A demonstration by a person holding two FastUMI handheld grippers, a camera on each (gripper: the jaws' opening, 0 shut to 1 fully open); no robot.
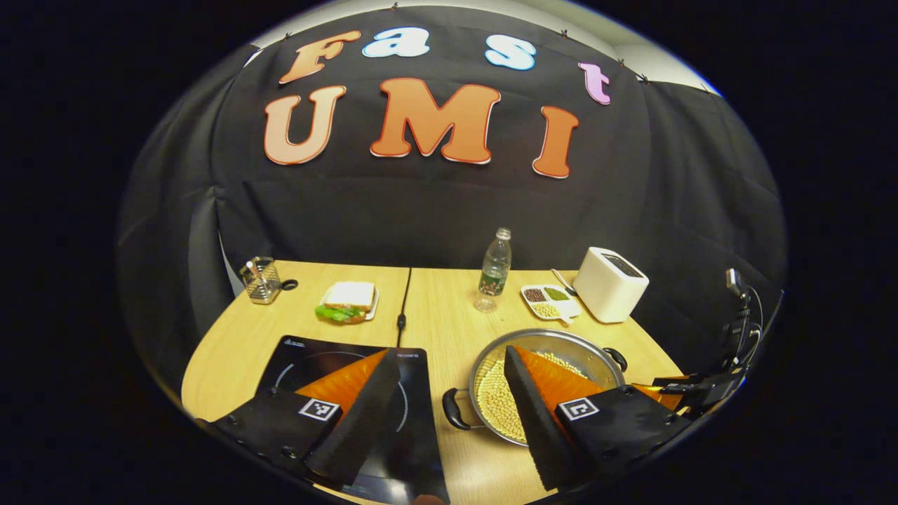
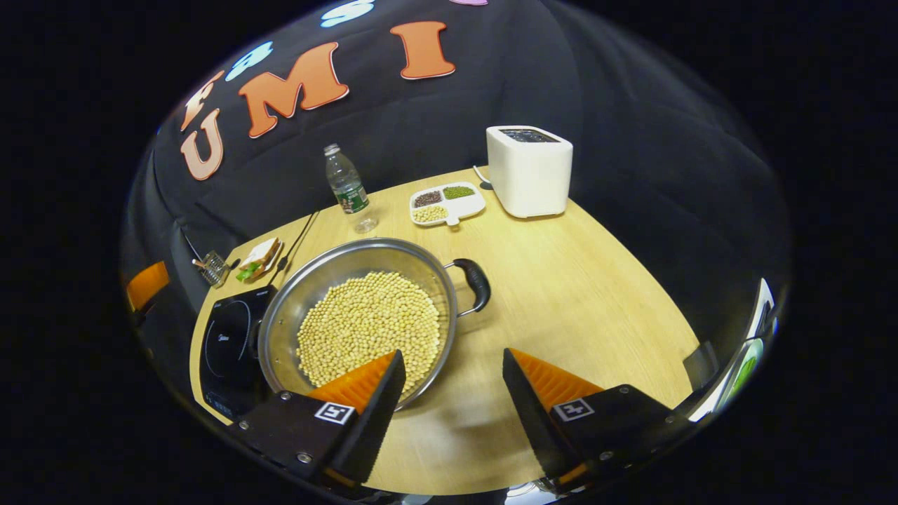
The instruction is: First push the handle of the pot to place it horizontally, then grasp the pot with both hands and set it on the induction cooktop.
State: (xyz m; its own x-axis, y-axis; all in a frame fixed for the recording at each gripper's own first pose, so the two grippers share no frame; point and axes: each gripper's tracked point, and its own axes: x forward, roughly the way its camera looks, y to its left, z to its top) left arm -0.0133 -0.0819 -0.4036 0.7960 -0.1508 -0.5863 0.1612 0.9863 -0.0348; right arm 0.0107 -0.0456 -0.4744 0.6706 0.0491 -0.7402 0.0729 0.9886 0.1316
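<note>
Both tools wide open, nothing held; pot sits on the table just right of the induction cooktop.

Left tool (image 1: 449, 382): jaws spread wide, hovering over the gap between cooktop (image 1: 309, 361) and pot (image 1: 554, 351), touching neither. Right tool (image 2: 452, 382): also wide, hanging over the pot's (image 2: 358, 308) near rim and bare table (image 2: 582, 294), no contact visible. Pot is full of beans, one handle (image 1: 454, 410) toward the cooktop, the other handle (image 2: 477, 284) on the far side. Left gripper view gives the cooktop front-on; right gripper view gives the beans (image 2: 372, 326) in full, cooktop (image 2: 228, 344) off at the edge.
</note>
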